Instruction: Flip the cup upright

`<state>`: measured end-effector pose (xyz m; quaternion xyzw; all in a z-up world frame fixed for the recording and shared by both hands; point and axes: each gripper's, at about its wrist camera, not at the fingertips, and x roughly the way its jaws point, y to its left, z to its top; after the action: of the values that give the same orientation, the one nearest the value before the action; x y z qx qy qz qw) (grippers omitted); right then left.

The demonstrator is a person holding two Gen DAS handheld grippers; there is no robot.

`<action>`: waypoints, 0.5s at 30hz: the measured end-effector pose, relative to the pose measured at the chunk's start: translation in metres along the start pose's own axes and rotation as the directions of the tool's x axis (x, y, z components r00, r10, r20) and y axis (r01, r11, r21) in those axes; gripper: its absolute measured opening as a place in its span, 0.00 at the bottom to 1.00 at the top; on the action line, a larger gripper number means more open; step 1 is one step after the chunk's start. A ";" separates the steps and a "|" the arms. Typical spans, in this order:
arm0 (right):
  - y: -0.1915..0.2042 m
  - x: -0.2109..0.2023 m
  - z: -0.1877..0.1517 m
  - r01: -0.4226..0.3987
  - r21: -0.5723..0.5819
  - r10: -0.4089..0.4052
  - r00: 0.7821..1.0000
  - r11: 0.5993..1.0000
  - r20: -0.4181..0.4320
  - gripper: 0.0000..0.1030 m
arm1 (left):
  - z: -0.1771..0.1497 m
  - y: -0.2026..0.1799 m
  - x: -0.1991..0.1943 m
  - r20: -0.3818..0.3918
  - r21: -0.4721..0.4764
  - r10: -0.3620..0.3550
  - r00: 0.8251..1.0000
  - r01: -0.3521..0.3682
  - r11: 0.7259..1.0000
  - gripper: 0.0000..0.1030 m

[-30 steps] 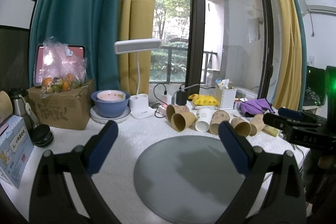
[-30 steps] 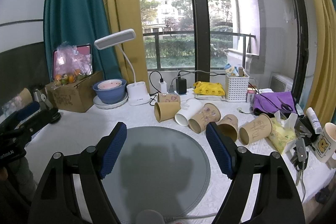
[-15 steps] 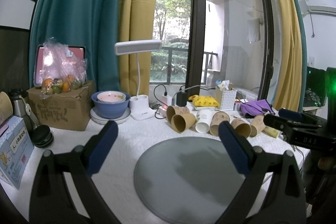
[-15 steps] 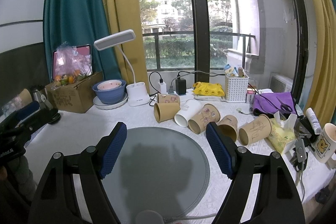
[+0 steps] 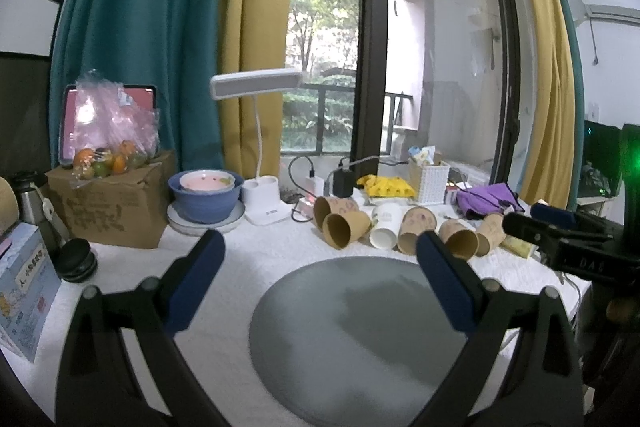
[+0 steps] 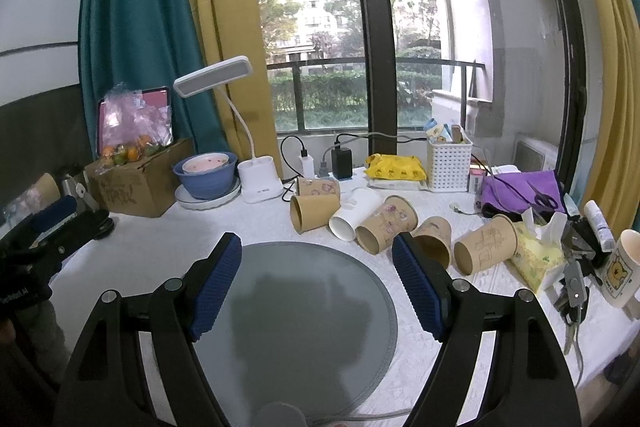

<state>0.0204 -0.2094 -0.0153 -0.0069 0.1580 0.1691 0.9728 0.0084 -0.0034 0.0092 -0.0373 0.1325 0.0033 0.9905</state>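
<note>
Several paper cups lie on their sides in a row behind a round grey mat [image 6: 296, 311]: brown cups [image 6: 314, 211] at the left, a white cup [image 6: 356, 213], a patterned brown cup [image 6: 386, 229], then two more brown cups [image 6: 486, 245] to the right. The row also shows in the left wrist view [image 5: 346, 227]. My right gripper [image 6: 316, 281] is open and empty above the mat, short of the cups. My left gripper [image 5: 318, 277] is open and empty above the mat's left edge [image 5: 360, 331].
A white desk lamp [image 6: 258, 183], a blue bowl on a plate [image 6: 204, 177], a cardboard box with fruit [image 6: 132, 183], chargers, a white basket [image 6: 448, 165], purple cloth [image 6: 520, 191], a tissue pack [image 6: 536, 255] and a bear mug [image 6: 622, 269] ring the table.
</note>
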 end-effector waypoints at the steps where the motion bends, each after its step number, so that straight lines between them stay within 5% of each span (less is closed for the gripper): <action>1: -0.003 0.002 0.000 0.001 0.004 -0.001 1.000 1.000 -0.003 0.78 | 0.000 -0.002 0.003 -0.007 0.004 -0.004 1.000 0.004 1.000 0.94; 15: -0.099 0.058 -0.030 0.092 0.130 -0.078 0.991 0.987 -0.112 0.78 | -0.002 -0.071 0.097 -0.197 0.089 -0.081 0.977 0.100 0.991 0.95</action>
<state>0.0957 -0.2854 -0.0657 0.0432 0.2201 0.1158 0.9676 0.1027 -0.0752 -0.0133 0.0054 0.2262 -0.0521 0.9727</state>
